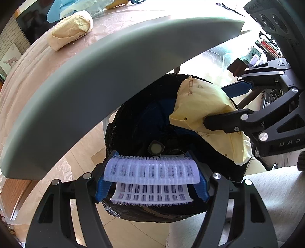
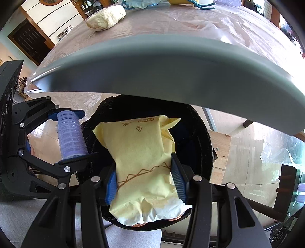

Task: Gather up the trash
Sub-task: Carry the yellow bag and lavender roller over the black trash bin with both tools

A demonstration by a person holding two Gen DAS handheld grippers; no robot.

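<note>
- The left hand-held gripper (image 1: pixel 152 177) is clamped on a lavender hair roller (image 1: pixel 152 168), held crosswise over the near rim of the black-lined trash bin (image 1: pixel 118 129).
- The right hand-held gripper (image 2: pixel 145 179) is clamped on a yellow paper bag (image 2: pixel 141 152), directly above the bin's opening.
- A crumpled beige wrapper (image 1: pixel 71 28) lies on the bench (image 1: pixel 28 76), beyond the bin.

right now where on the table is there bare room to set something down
Free: the near table stretch between the front edge and the paper wad. Crowded: the far edge, with the blue plastic and cord.
</note>
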